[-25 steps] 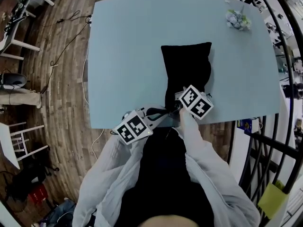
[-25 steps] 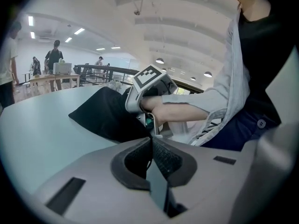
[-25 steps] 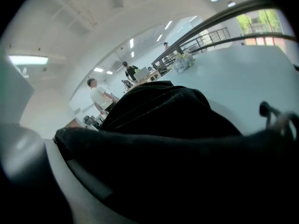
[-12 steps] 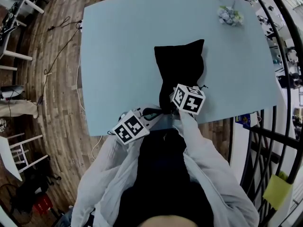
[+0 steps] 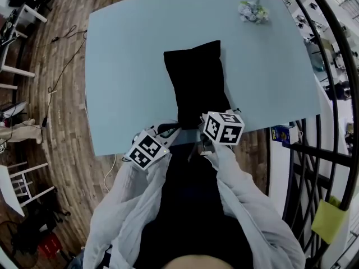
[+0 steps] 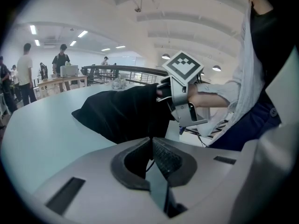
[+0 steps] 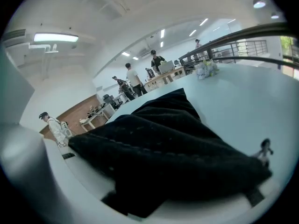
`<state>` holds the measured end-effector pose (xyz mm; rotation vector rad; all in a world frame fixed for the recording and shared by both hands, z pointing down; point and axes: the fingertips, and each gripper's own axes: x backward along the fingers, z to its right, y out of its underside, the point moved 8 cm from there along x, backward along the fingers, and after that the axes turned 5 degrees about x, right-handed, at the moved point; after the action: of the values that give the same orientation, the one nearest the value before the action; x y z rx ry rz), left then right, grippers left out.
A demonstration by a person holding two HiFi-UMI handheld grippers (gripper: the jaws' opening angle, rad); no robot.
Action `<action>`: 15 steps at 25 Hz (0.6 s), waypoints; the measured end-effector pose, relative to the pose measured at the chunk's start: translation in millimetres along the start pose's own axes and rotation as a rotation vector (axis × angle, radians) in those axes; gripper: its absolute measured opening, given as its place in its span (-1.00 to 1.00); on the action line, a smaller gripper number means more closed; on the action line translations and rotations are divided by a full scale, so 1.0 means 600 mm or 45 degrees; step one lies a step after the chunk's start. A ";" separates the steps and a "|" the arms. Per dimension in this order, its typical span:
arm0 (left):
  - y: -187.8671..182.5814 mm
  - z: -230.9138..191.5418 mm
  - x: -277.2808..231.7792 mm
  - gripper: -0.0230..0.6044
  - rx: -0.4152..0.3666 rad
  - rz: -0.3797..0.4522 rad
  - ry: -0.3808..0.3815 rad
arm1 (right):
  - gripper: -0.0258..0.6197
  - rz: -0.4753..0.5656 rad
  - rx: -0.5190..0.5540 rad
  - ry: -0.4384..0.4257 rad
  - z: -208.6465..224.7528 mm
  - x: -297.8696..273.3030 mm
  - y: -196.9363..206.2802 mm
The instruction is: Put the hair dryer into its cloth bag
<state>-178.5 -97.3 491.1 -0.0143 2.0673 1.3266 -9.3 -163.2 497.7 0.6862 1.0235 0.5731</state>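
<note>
Head view: cloth bag (image 5: pixel 196 80) lies lengthwise from the table's (image 5: pixel 123 66) near edge toward its middle, with left gripper (image 5: pixel 168 130) and right gripper (image 5: pixel 205 129) at its mouth (hair dryer not visible, presumably inside). Left gripper view: jaws pinched together on what looks like the thin drawstring (image 6: pixel 150 161), so pull it steadily away from the mouth. Right gripper view: jaws clamp the bag's hem, cloth filling them; use that as the anchor.

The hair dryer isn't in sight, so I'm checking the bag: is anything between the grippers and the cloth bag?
Nothing visible does. The right gripper grips the cloth bag at its near edge; the left gripper is shut on a thin black cord at the bag's mouth.
</note>
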 end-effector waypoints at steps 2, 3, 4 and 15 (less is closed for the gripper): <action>0.000 0.007 -0.007 -0.84 -0.002 0.006 -0.048 | -0.11 -0.026 0.010 -0.026 0.009 0.018 0.015; 0.002 0.010 -0.010 -0.84 -0.003 0.004 -0.073 | -0.11 -0.038 0.018 -0.031 0.013 0.027 0.023; 0.003 0.012 -0.013 -0.84 -0.004 0.000 -0.098 | -0.11 -0.051 0.027 -0.036 0.018 0.036 0.031; 0.005 0.023 -0.022 -0.84 0.025 0.000 -0.293 | -0.14 -0.165 0.374 -0.139 0.064 0.164 0.081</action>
<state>-162.1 -88.9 497.0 0.1406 1.8852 1.2455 60.6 -70.6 491.2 0.8928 1.0511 0.2710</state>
